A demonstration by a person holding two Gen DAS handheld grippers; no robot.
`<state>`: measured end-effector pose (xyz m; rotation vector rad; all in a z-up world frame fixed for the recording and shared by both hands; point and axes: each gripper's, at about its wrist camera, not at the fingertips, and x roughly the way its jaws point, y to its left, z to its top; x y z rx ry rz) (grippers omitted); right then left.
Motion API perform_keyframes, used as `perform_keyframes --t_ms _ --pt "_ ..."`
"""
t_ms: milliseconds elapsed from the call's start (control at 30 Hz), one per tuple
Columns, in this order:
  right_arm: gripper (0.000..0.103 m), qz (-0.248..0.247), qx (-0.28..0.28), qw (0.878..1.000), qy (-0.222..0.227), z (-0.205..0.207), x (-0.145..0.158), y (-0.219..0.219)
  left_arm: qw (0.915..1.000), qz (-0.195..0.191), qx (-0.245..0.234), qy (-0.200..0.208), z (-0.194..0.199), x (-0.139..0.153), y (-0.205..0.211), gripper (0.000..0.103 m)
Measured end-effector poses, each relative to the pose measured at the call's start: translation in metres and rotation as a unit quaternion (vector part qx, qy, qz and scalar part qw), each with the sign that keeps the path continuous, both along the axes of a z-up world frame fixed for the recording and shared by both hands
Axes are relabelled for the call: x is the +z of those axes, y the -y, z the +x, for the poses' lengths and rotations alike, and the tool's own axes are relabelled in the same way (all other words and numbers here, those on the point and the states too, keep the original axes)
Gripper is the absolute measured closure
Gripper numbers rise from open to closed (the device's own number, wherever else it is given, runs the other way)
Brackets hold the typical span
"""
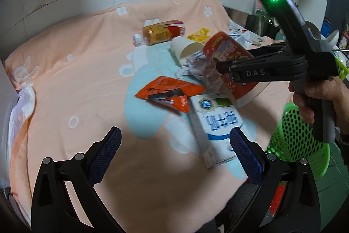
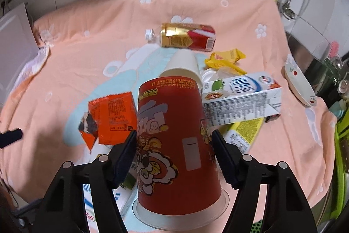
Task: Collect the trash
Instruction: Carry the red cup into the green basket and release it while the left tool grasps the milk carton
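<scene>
The right gripper (image 2: 174, 157) clamps a red noodle cup (image 2: 176, 145) between its fingers, upside down, rim nearest the camera. Only the left wrist view shows the green basket (image 1: 298, 137) below the hand (image 1: 318, 99). The left gripper (image 1: 174, 152) is spread wide and empty, a milk carton (image 1: 214, 123) lying by its right finger.

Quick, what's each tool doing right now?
Left tool: open, holding nothing, above the cloth.
Right tool: closed on the red cup, pads on both sides.
</scene>
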<state>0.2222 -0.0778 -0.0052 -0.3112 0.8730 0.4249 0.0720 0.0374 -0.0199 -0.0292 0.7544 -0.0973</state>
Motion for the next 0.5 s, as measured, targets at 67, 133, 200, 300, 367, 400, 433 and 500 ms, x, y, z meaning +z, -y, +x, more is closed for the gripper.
perform_keyframes --t_ms 67,133,200,300,367,400,433,500 --pt "0.037 0.014 -0.004 1.000 0.006 -0.007 0.008 0.008 1.0000 0.000 -0.008 -0.003 0.004 0.000 0.008 0.005" --pt "0.037 0.026 -0.010 0.999 0.015 -0.014 0.017 0.016 0.9999 0.002 -0.015 -0.008 0.009 -0.002 0.016 0.005" --pt "0.037 0.043 -0.018 0.999 0.026 -0.025 0.028 0.029 0.9996 -0.003 -0.021 -0.018 0.013 -0.004 0.022 0.005" --pt "0.037 0.066 -0.031 0.997 0.039 -0.043 0.042 0.048 0.9992 -0.005 -0.027 -0.030 0.025 -0.008 0.035 0.005" --pt "0.037 0.075 -0.041 0.995 0.050 -0.056 0.048 0.061 0.9990 0.002 -0.028 -0.035 0.031 -0.011 0.043 0.005" --pt "0.037 0.078 -0.048 0.994 0.056 -0.064 0.050 0.069 0.9989 0.003 -0.028 -0.038 0.035 -0.012 0.046 0.005" --pt "0.037 0.081 -0.054 0.993 0.059 -0.070 0.052 0.075 0.9988 0.010 -0.026 -0.040 0.039 -0.013 0.051 0.005" --pt "0.037 0.092 -0.073 0.991 0.065 -0.087 0.052 0.093 0.9985 0.026 -0.017 -0.046 0.047 -0.019 0.057 0.006"
